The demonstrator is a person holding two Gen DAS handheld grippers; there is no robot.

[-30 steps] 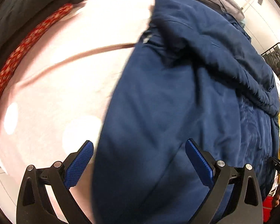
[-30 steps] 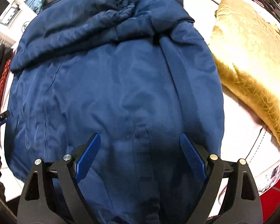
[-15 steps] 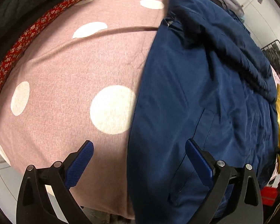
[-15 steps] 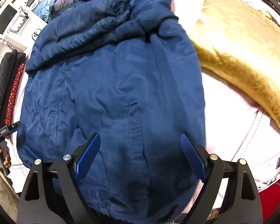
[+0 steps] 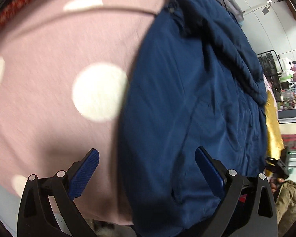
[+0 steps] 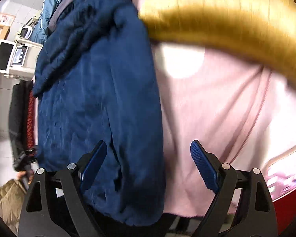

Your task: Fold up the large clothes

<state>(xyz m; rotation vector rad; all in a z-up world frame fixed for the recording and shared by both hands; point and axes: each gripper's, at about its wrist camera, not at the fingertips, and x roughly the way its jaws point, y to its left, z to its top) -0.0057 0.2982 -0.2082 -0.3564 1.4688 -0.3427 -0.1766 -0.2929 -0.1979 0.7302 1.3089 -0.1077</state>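
Observation:
A large navy blue jacket (image 5: 197, 98) lies spread on a pink sheet with white dots (image 5: 49, 59); it also shows in the right wrist view (image 6: 100, 98). My left gripper (image 5: 147, 170) is open and empty, straddling the jacket's left edge near its hem. My right gripper (image 6: 148, 165) is open and empty, straddling the jacket's right edge near the hem, above the pink sheet (image 6: 217, 108). The jacket's upper part is bunched at the far end.
A gold cloth (image 6: 227, 13) lies right of the jacket; it also shows in the left wrist view (image 5: 272, 122). A red patterned strip (image 6: 30, 118) and dark clothes lie on the left. A white appliance (image 6: 11, 59) stands at the far left.
Both grippers have moved outward and nearer the hem: the left one to the jacket's left edge, the right one to its right edge. Both stay open. The jacket has not moved.

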